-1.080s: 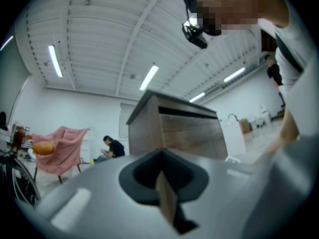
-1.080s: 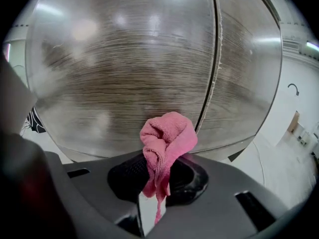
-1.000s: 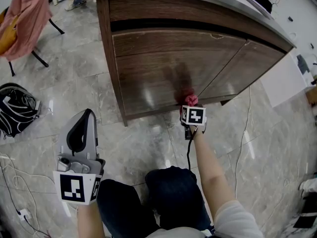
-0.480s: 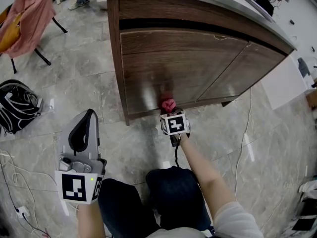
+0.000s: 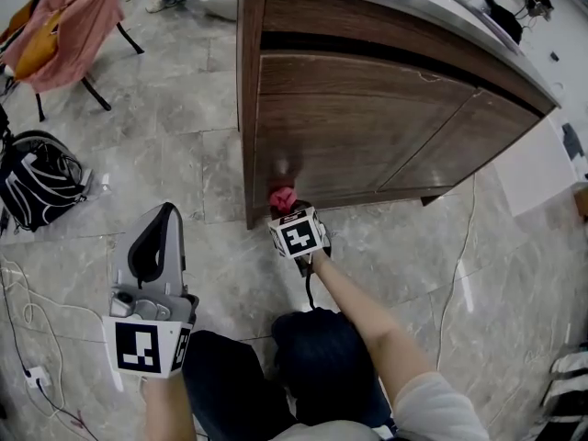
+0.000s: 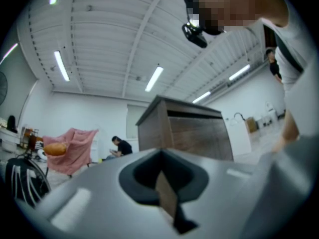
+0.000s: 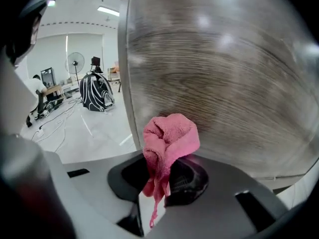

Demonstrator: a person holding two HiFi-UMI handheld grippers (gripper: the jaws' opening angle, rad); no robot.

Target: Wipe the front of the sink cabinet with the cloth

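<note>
Seemingly mid-wipe, the right gripper (image 5: 287,211) pinches the cloth (image 5: 281,197) at the cabinet front (image 5: 367,127) near its lower left corner, the left gripper (image 5: 158,217) idle with jaws pressed together; how much remains is unclear.

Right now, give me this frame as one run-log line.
right gripper: shut on pink cloth | location: cabinet front, low, near left edge | left gripper: shut, empty, held aside
</note>
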